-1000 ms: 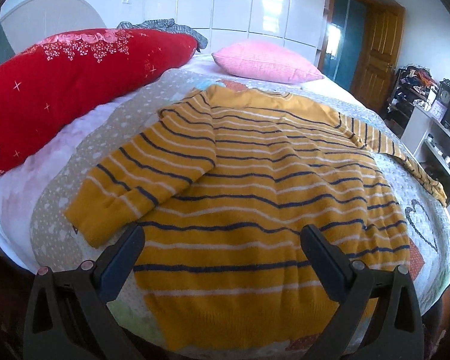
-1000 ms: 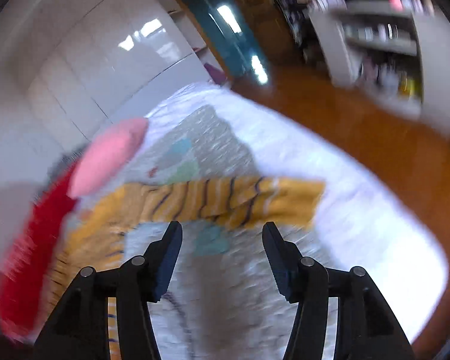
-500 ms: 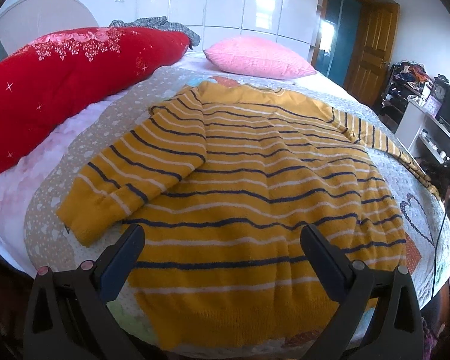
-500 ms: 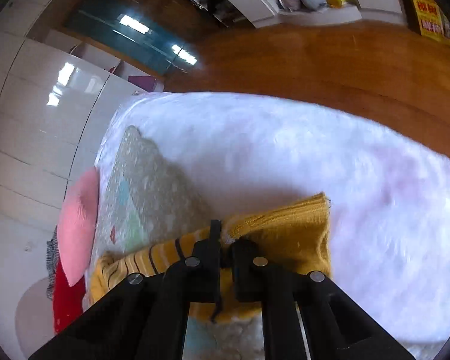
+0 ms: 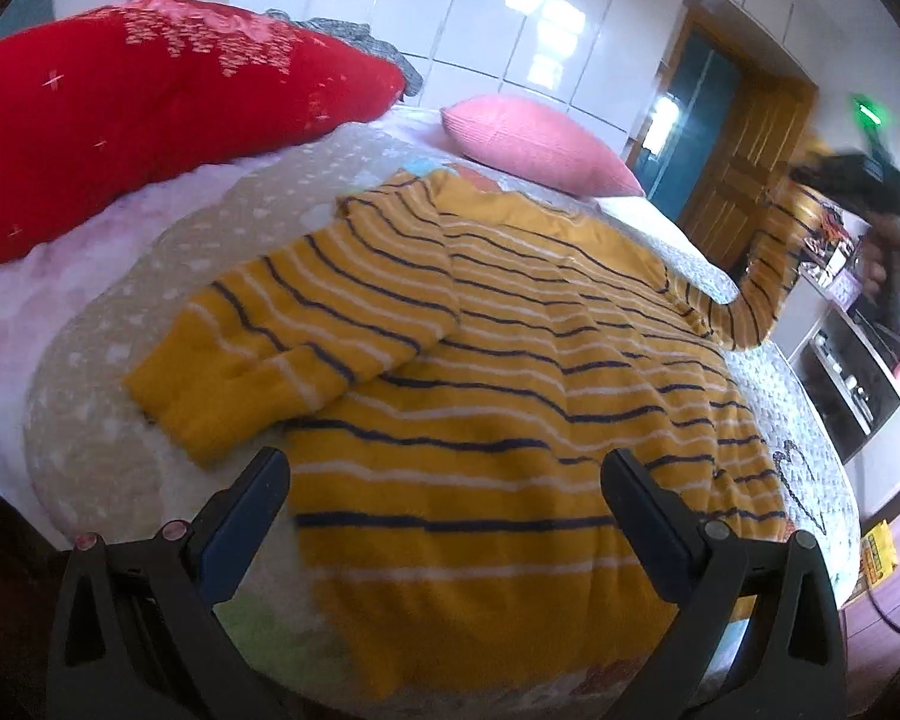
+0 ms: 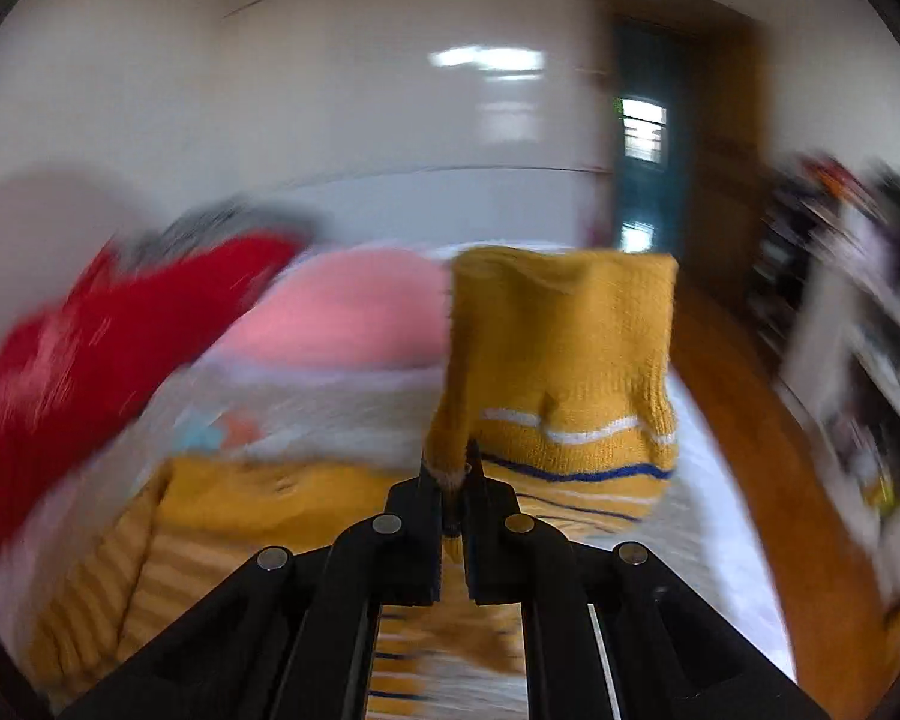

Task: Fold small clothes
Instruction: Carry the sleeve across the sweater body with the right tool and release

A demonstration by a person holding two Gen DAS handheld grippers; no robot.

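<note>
A yellow sweater (image 5: 510, 360) with navy and white stripes lies flat on the bed, its left sleeve (image 5: 306, 336) folded across the chest. My left gripper (image 5: 444, 498) is open and empty, just above the sweater's hem. My right gripper (image 6: 453, 480) is shut on the right sleeve's cuff (image 6: 558, 372) and holds it lifted in the air. In the left wrist view the right gripper (image 5: 852, 180) shows at the far right with the sleeve (image 5: 768, 282) hanging from it. The rest of the sweater (image 6: 234, 510) lies below.
A red bolster (image 5: 138, 108) and a pink pillow (image 5: 534, 144) lie at the head of the bed. A patterned quilt (image 5: 120, 432) covers the bed. A white shelf unit (image 5: 870, 372) and wooden door (image 5: 744, 156) stand to the right, over wooden floor (image 6: 798, 510).
My right gripper closed on the right sleeve's cuff and lifted it off the bed, swinging upward. My left gripper stayed open and shifted slightly closer to the hem.
</note>
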